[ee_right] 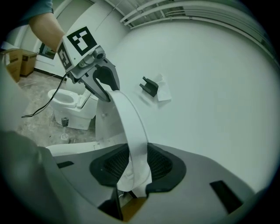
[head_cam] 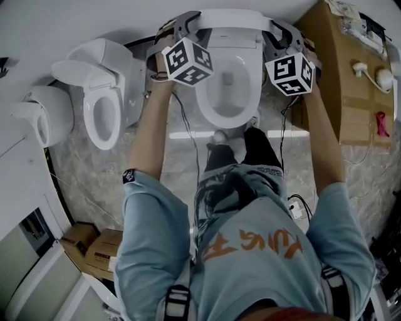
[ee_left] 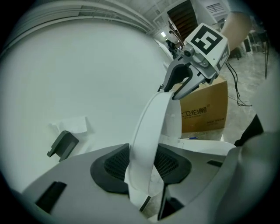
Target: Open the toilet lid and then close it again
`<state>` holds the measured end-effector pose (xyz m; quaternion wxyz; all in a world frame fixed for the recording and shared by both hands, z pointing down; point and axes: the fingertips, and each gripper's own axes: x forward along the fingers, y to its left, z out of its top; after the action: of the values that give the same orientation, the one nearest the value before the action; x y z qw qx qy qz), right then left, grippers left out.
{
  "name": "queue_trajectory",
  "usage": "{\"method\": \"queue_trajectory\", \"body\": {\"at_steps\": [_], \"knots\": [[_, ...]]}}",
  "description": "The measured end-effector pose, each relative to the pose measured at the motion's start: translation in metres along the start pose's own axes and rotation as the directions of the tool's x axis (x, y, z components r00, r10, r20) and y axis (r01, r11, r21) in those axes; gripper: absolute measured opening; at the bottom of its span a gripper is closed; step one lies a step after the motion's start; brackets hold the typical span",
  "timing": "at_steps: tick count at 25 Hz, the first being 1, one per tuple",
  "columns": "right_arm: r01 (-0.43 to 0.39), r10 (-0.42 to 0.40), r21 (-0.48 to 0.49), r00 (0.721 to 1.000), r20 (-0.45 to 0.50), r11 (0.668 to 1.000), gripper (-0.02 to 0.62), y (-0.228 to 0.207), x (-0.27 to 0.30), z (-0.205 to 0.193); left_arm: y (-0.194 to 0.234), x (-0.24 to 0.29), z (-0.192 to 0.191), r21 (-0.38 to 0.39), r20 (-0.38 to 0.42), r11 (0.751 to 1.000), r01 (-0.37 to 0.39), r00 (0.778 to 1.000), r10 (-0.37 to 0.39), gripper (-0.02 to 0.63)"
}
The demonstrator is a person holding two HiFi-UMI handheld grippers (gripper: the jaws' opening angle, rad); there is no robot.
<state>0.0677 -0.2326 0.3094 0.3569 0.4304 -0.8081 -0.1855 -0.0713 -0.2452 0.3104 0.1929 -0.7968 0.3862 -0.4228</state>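
**Fingers [ee_left: 114, 165] of both grippers clamped on the raised toilet lid [head_cam: 229, 19]**

The left gripper [head_cam: 185, 21] has its ribbed pads pressed on either face of the lid's rim, and the white edge fills the gap between them. The right gripper [head_cam: 278, 26] grips the opposite side in the same way, its fingers [ee_right: 162, 162] closed on the thin rim.

The lid stands swung up at the back of the toilet, close to the pale wall [ee_right: 210, 78]. In the head view it shows as a narrow white band running left to right between the two grippers. In each gripper view it rises on edge and curves away toward the other gripper.

Below it the bowl [head_cam: 228, 88] lies open toward the person. A second toilet [head_cam: 100, 110] stands to the left, and a cardboard box [head_cam: 351, 81] to the right.
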Motion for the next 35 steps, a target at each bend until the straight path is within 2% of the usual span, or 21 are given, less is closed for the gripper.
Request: {"method": "queue_trajectory", "body": {"at_steps": [4, 6, 10, 14, 19, 27, 35], "knots": [[0.005, -0.005, -0.012, 0.999, -0.037, 1.0, 0.158, 0.027, -0.022, -0.011, -0.032, -0.019, -0.01, 0.033, 0.008, 0.999, 0.037, 0.999, -0.037, 0.189], [0.019, -0.019, 0.003, 0.999, -0.051, 1.0, 0.195, 0.033, -0.028, -0.015, -0.041, -0.027, -0.012, 0.037, 0.021, 0.998, 0.041, 0.999, -0.042, 0.195], [0.0, 0.001, 0.015, 0.997, -0.076, 1.0, 0.198, 0.056, -0.039, -0.022, -0.064, -0.042, -0.022, 0.038, 0.04, 0.997, 0.06, 0.997, -0.062, 0.204], [-0.035, 0.03, -0.052, 0.994, -0.104, 0.998, 0.205, 0.078, -0.051, -0.029, -0.088, -0.057, -0.029, 0.064, 0.047, 0.994, 0.085, 0.995, -0.088, 0.21], [-0.134, 0.112, -0.171, 0.985, -0.131, 0.976, 0.216, 0.111, -0.062, -0.036, -0.119, -0.071, -0.041, 0.095, 0.053, 0.989, 0.114, 0.991, -0.12, 0.216], [-0.339, 0.293, -0.252, 0.934, -0.204, 0.906, 0.227, 0.176, -0.084, -0.064, -0.182, -0.096, -0.067, 0.111, 0.059, 0.965, 0.238, 0.968, -0.245, 0.222], [-0.458, 0.398, -0.231, 0.879, -0.262, 0.858, 0.252, 0.242, -0.093, -0.107, -0.25, -0.104, -0.102, 0.148, -0.004, 0.932, 0.332, 0.942, -0.335, 0.225]]}}
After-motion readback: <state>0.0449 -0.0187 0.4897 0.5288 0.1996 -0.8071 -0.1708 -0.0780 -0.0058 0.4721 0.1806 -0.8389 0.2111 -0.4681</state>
